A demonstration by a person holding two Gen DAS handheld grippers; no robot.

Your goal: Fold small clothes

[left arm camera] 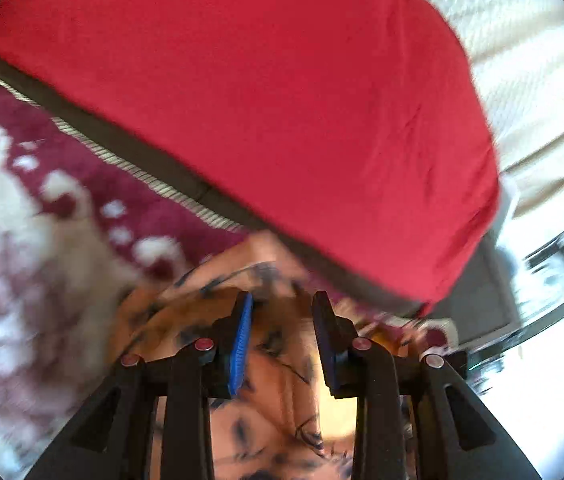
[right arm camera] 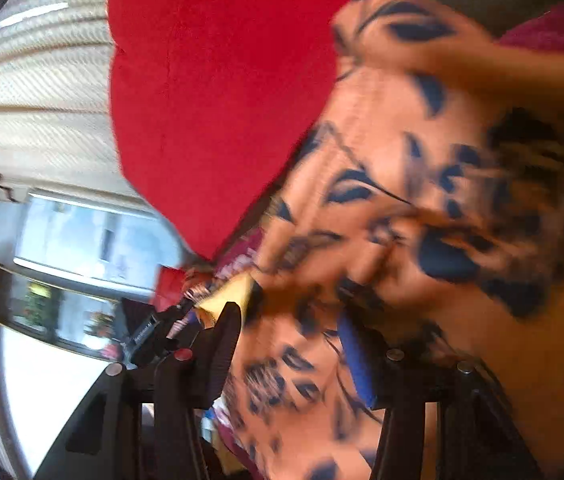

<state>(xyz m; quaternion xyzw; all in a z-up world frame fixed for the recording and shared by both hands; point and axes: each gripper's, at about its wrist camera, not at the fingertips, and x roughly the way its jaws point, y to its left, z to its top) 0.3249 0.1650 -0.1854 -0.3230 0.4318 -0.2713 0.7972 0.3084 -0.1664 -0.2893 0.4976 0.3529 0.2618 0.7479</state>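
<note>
Right now the orange garment (right arm camera: 422,184) lies bunched directly ahead of and under both tongs, off the red cloth (left arm camera: 262,100) that covers the worktop (left arm camera: 130,148). Your right tongs (right arm camera: 294,344) are parted with the fabric filling the gap between the fingers; blur hides whether they pinch it. Your left tongs (left arm camera: 282,320) stand released, garment showing in the gap and below. I'd judge the right hand nearer the bulk, which spreads up and to its right. Its long axis cannot be read while crumpled, so find an edge first.
</note>
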